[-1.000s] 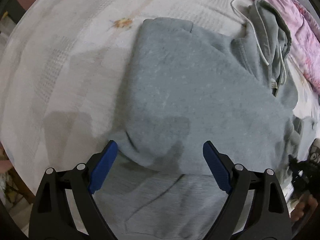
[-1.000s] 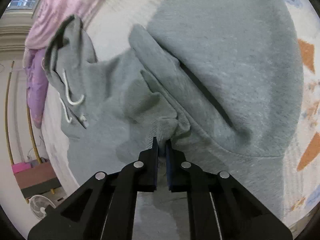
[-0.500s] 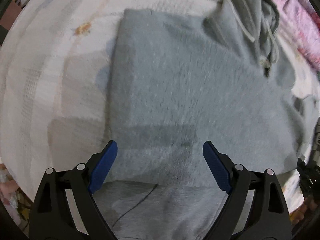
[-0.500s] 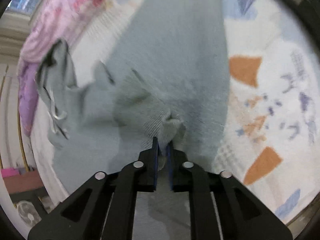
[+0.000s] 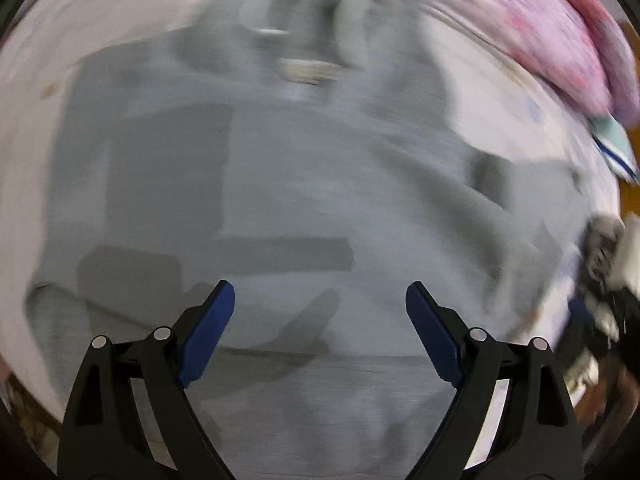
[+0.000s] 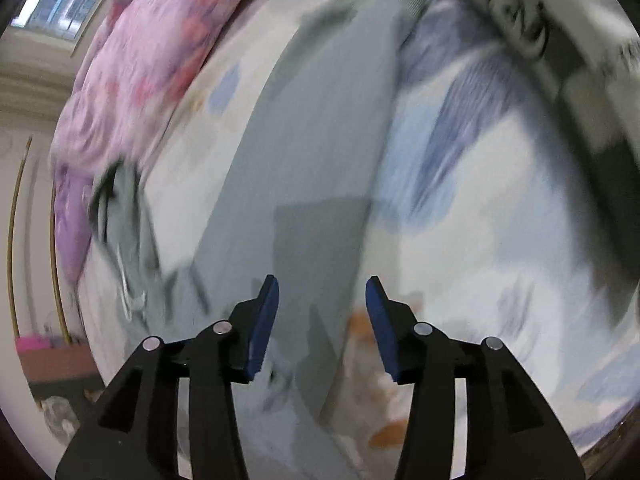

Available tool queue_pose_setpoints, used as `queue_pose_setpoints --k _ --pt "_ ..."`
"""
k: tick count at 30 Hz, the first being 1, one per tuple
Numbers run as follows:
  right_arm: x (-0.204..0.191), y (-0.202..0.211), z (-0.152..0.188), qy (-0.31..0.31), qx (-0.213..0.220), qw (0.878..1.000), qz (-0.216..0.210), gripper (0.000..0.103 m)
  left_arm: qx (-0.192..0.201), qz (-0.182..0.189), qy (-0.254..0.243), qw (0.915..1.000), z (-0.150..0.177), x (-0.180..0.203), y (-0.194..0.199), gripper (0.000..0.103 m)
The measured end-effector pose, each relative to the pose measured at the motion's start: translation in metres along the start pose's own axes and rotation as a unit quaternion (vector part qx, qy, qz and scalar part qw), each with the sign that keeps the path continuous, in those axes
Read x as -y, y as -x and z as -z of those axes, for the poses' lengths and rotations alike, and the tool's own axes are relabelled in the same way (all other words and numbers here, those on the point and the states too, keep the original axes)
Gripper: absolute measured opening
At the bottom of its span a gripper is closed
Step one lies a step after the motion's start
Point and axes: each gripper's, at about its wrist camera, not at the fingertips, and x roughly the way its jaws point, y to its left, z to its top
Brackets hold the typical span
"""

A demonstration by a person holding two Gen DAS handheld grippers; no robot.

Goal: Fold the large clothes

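Hoodie [image 5: 320, 200] fills the blurred left view, spread ahead of and under the left claw [image 5: 320, 312], which gapes empty. Right claw [image 6: 322, 304] is also parted and empty, with the hoodie's edge ahead on the bed [image 6: 480, 208]. Released folds may spring loose, I'd judge.

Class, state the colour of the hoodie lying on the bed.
Grey; the hoodie shows best in the left wrist view.

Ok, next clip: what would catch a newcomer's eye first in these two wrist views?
Probably the grey hoodie, which fills most of the left wrist view and runs as a long grey band up the middle of the right one, lying on a pale patterned bedsheet. Next, the pink floral quilt bunched at the far edge. Both the left gripper and right gripper are open and empty.
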Motion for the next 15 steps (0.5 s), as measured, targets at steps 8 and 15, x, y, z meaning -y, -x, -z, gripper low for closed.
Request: queue_pose_setpoints --k 8,15 --pt "0.049 -0.026 -0.075 -0.130 0.034 0.990 -0.041 0.056 -0.032 0.023 -0.090 0.9952 0.006 0.088 -0.029 0.088" --pt "0.062 -0.046 -0.094 -0.191 0.050 0.972 -0.128 0.004 -0.041 0.020 -0.078 0.9959 -0.005 0.086 -0.038 0.088"
